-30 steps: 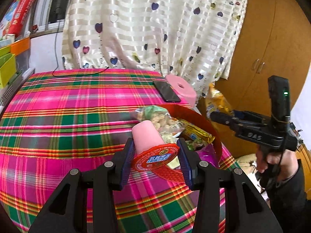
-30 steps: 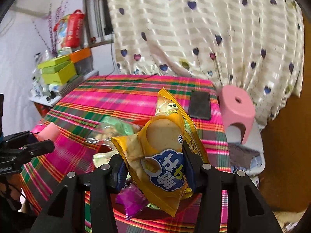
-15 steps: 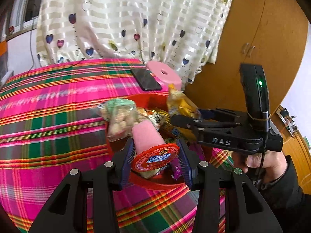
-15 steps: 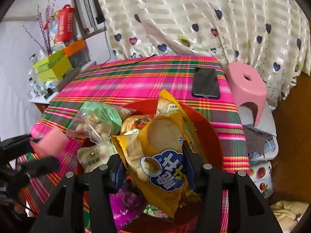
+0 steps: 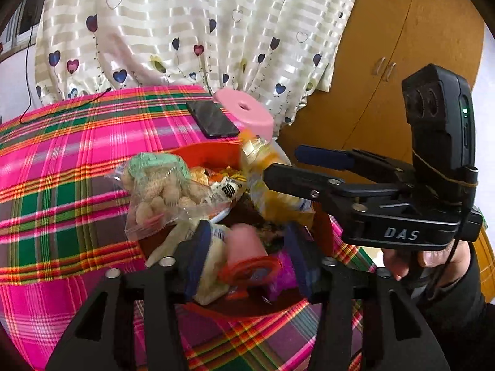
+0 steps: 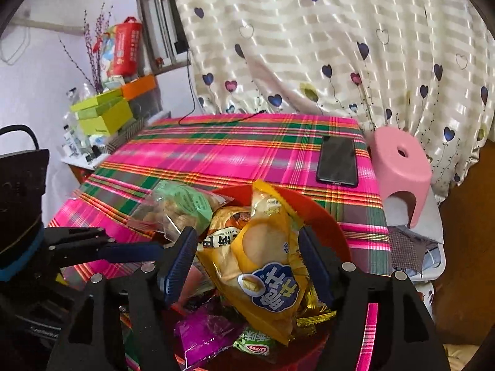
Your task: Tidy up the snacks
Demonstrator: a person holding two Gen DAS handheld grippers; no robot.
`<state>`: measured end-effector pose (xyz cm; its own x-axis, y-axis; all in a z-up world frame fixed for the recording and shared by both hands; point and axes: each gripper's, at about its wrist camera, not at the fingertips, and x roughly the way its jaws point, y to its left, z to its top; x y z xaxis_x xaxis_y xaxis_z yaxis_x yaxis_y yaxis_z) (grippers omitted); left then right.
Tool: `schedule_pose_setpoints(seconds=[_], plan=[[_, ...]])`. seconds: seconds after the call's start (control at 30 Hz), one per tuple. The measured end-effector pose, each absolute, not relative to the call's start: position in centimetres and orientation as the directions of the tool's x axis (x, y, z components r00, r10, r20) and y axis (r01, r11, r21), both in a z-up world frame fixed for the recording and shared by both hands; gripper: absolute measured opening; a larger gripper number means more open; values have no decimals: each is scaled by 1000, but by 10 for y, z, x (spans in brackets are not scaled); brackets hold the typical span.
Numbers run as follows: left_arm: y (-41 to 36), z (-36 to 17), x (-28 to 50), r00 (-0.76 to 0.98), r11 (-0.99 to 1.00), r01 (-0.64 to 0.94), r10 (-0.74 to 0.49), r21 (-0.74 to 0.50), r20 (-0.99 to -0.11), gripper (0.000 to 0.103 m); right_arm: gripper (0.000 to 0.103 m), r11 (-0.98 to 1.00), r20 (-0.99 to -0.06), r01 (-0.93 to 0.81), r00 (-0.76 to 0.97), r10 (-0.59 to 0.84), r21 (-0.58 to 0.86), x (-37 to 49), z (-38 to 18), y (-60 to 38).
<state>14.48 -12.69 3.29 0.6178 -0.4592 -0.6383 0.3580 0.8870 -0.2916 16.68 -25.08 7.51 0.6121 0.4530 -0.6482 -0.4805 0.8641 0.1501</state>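
A red bowl [image 5: 213, 150] [image 6: 324, 216] full of snack packets sits on the plaid table. My left gripper [image 5: 246, 256] is open above the bowl; a pink cup with a red lid [image 5: 247, 255] lies loose between its jaws, which stand clear of it. My right gripper [image 6: 247, 262] is open too; a yellow snack bag [image 6: 266, 266] rests on the pile between its jaws. A clear bag with a green label [image 5: 157, 185] [image 6: 179, 204] leans over the bowl's left rim. A purple packet [image 6: 204, 334] lies at the front.
A black phone [image 5: 213, 119] [image 6: 337, 160] lies on the table's far right corner. A pink stool [image 6: 399, 167] stands beside the table. Green and orange boxes [image 6: 105, 114] sit on a shelf at left. A curtain hangs behind; a wooden cabinet [image 5: 402, 46] is at right.
Both grippers opened over the bowl. The left let go of the pink cup, which dropped lower among the packets. The right released the yellow bag onto the pile.
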Motion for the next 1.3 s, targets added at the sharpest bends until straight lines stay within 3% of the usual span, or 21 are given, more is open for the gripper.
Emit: schedule_pose_setpoints(seconds=[0.8,1.13,1.3], plan=[[-105,39,100,674,952,220,-305,-212,-673,57,68,916,-671,-353,635,383,190,102,85,-265],[-104,38,89,670,950,213,-312,-227,-673,57,82,920,-690,-347,621,373,184,82,81,-262],[-104,37,86,665,951,208,-310,-230,-680,57,82,912,-698,-368,606,383,181,76,78,-257]])
